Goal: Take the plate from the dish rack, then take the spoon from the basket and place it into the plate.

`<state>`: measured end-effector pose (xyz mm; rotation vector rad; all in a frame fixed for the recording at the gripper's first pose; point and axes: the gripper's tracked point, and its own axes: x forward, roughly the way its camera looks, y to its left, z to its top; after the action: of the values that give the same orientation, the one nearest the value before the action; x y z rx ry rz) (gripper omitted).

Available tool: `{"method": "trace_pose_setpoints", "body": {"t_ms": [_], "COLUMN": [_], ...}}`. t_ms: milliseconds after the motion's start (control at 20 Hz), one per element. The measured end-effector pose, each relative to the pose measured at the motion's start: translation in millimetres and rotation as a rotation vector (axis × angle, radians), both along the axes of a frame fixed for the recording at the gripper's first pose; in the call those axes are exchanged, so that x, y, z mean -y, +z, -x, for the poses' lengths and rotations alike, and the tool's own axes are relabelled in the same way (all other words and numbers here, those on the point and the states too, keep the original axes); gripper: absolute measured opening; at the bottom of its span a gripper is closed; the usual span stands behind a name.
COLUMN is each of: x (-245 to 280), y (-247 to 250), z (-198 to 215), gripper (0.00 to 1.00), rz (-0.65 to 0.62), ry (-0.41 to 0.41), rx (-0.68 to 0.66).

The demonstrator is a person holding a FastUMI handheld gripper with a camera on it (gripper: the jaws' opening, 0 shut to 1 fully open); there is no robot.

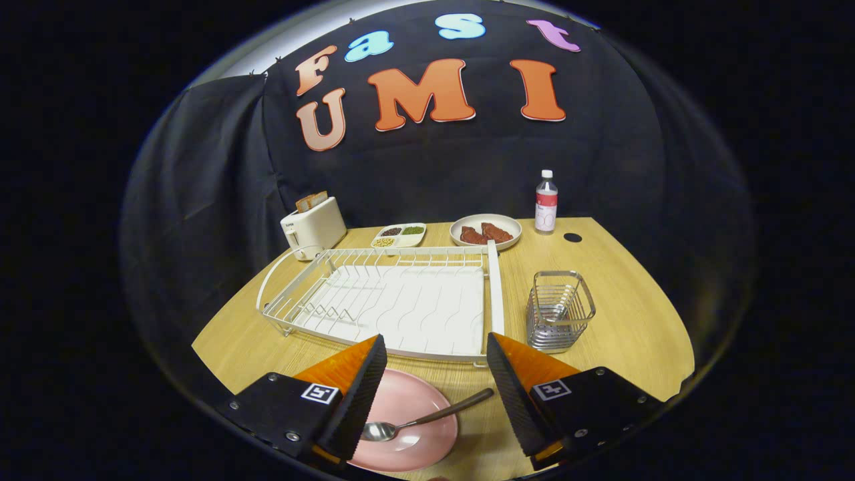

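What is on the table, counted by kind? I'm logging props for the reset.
Plates: 2, pink plate and white plate
Spoon: 1, between the open gripper fingers
Dish rack: 1
Wire basket: 1
Toaster: 1
Divided dish: 1
Bottle: 1
Total: 8

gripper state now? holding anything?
Hand-held gripper: open, holding nothing; spoon lies between its fingers, bowl on the pink plate.
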<state>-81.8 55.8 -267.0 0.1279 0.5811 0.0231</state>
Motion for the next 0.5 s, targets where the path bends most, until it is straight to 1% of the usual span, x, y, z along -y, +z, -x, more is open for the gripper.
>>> {"method": "trace_pose_setpoints", "body": {"t_ms": [500], "x": [19], "y": [103], "z": [-28], "gripper": [0.97], "rz": [0.045], "ry": [-0.031], "rx": [0.229]}}
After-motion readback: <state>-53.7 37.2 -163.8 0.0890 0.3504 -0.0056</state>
